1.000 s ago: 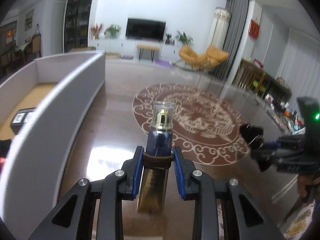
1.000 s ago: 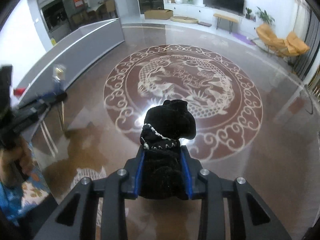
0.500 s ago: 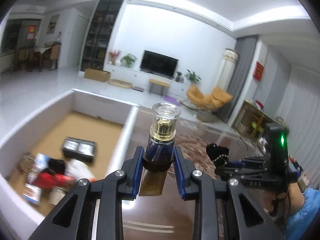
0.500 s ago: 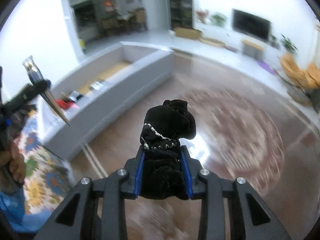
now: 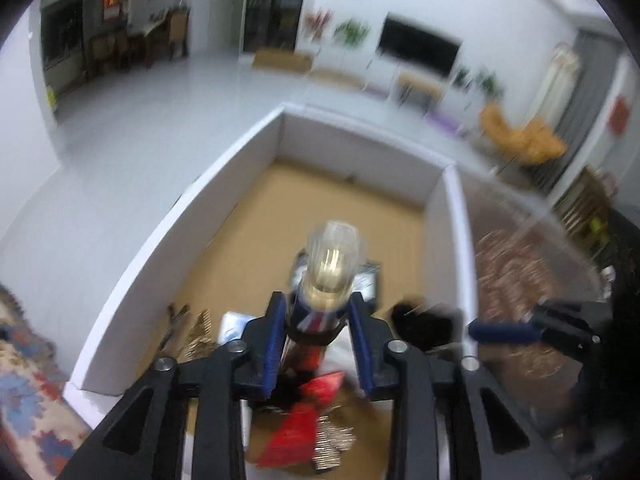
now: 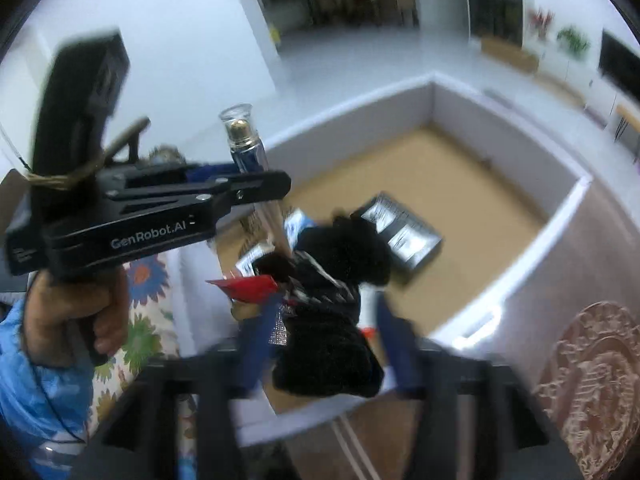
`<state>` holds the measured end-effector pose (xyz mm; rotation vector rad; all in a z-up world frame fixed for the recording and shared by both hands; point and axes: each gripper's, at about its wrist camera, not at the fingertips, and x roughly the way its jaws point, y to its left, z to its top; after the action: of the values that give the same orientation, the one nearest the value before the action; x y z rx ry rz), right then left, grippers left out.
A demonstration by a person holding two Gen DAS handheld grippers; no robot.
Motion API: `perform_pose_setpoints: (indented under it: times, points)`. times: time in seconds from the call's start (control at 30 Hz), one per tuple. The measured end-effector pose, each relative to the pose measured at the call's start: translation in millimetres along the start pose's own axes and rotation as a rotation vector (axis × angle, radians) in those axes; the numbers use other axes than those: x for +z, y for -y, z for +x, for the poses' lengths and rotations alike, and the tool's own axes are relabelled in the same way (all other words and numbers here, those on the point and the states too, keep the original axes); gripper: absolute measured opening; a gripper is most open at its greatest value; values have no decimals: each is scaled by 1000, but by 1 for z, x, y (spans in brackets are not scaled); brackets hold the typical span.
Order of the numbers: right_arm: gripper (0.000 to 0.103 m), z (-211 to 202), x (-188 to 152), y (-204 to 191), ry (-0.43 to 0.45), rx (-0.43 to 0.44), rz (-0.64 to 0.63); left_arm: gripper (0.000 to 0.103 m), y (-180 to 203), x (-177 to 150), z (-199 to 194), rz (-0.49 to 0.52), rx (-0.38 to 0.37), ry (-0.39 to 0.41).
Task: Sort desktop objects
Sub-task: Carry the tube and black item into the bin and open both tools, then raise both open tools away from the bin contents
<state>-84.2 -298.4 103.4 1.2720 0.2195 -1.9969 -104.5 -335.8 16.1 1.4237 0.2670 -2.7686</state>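
My left gripper (image 5: 318,344) is shut on a perfume bottle (image 5: 326,276) with a clear cap, gold collar and blue glass, held over the white-walled box (image 5: 168,236) with a tan floor. The bottle also shows in the right wrist view (image 6: 246,148), upright in the left gripper (image 6: 224,192). My right gripper (image 6: 324,344) is shut on a black plush toy (image 6: 332,312) with a white-stitched mouth, held above the box's near wall (image 6: 520,280). The toy also shows in the left wrist view (image 5: 420,326). Both views are blurred.
In the box lie a black flat case (image 6: 404,236), a red packet (image 5: 296,432), glittery items (image 5: 332,444) and white packets (image 5: 236,326). A flowered cloth (image 6: 148,320) lies left of the box. The brown patterned tabletop (image 6: 592,380) lies to its right.
Both grippers have swung left and tipped down over the box. The bottle and the plush toy stay gripped. The box interior now fills both views.
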Motion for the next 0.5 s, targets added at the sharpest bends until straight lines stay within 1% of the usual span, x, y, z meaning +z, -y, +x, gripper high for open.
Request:
perform_pose_setpoints:
  times: [0.03, 0.07, 0.1, 0.2, 0.27, 0.3, 0.33, 0.4, 0.5]
  points:
    - [96, 12, 4, 2, -33, -1, 22, 67, -2, 2, 3, -11, 8, -8]
    - [97, 16, 5, 4, -38, -10, 35, 90, -3, 0, 3, -22, 16, 2]
    - [97, 16, 6, 4, -29, -18, 42, 96, -4, -1, 1, -27, 29, 28]
    - [98, 2, 3, 7, 7, -57, 42, 99, 0, -7, -11, -8, 100, 103]
    - [101, -13, 2, 14, 22, -127, 18, 100, 3, -10, -13, -8, 142, 128]
    - [102, -18, 2, 17, 27, -157, 4, 103, 6, -14, -13, -14, 142, 123]
    - [102, -24, 0, 15, 31, -190, -19, 103, 12, -19, -12, -14, 132, 106]
    - [103, -32, -1, 20, 30, -220, -51, 103, 21, -30, -18, -22, 128, 81]
    - [103, -39, -8, 14, 21, -282, -116, 103, 30, -42, -30, -58, 200, 133]
